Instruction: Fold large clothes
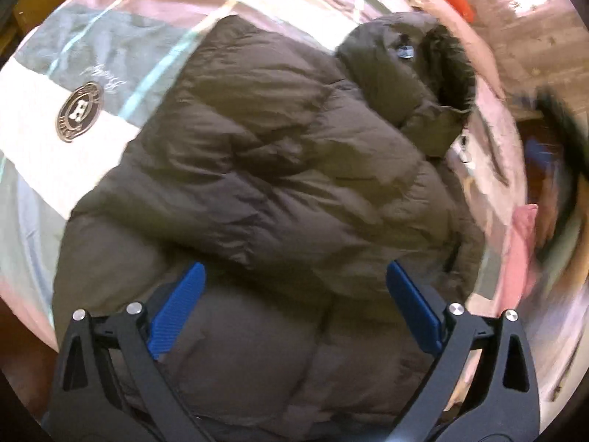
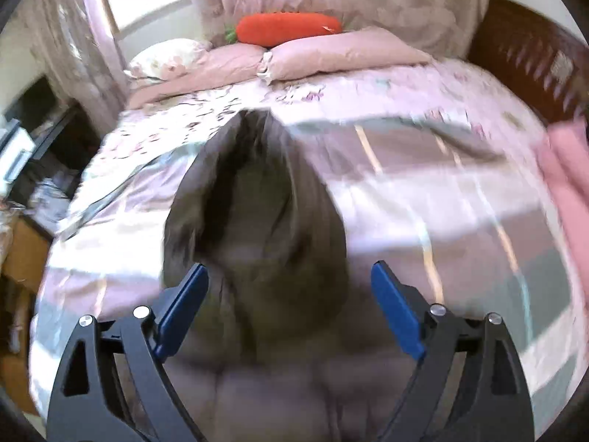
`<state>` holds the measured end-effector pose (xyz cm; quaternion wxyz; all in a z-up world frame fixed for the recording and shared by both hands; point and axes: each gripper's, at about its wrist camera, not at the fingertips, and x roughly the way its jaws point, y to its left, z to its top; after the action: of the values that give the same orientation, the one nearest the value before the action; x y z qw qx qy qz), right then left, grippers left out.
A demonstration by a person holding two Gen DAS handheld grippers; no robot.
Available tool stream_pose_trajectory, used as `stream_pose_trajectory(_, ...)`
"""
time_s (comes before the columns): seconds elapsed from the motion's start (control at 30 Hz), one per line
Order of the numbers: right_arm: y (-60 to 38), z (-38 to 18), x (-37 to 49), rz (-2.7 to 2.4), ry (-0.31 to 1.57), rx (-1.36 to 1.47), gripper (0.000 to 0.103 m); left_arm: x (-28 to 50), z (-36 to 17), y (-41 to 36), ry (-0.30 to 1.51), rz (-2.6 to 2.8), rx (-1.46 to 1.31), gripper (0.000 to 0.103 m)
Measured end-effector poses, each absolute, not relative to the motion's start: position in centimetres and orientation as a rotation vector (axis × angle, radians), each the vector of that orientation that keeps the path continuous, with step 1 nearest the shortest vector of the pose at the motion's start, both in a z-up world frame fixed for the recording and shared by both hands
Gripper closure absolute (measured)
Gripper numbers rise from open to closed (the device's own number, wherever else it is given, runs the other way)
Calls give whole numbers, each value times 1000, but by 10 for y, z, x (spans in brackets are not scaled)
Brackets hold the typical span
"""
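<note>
Jacket (image 1: 279,169) on bed; left gripper (image 1: 294,272), right gripper (image 2: 291,276) above, fingers spread.

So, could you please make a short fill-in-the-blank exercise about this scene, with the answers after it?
1. The puffer jacket lies on a ____.
2. Both the left gripper and the right gripper are ____, holding nothing.
3. The plush toy behind the pillows is shaped like a ____.
4. The pads of both grippers are ____ in colour.

Missing words: bed; open; carrot; blue
</note>
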<state>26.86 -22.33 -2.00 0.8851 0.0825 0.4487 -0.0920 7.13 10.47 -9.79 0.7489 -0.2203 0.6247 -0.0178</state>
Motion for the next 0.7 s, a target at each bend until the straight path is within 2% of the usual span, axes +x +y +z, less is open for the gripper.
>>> stream_pose_trajectory(0.13, -228, -68, 391, -320, 1066, 36, 13, 78, -123, 112, 1438, -6, -490, 3)
stream_pose_trajectory(0.27, -236, -112, 436, -392, 1065, 110, 13, 86, -126, 115, 1430, -18, -521, 3)
stream_pose_trajectory(0.33, -238, -141, 450, -477, 1098, 30, 16, 88, -122, 110, 1411, -38, -494, 3)
stream_pose_trajectory(0.4, -242, -166, 447, -518, 1133, 10, 92, 89, -125, 106, 1417, -39, -472, 3)
stream_pose_trajectory(0.47, -244, -168, 436, -454, 1086, 67, 93, 93, -131, 103, 1442, -31, -481, 3)
stream_pose_trajectory(0.53, -239, -140, 415, -386, 974, 50, 94, 95, -138, 104, 1463, -17, -501, 3)
stream_pose_trajectory(0.6, -239, -83, 371, -271, 808, 89, 94, 98, -143, 105, 1469, 4, -513, 3)
stream_pose_trajectory(0.7, -249, -13, 293, -56, 663, 198, 94, 99, -139, 113, 1435, 50, -511, 3)
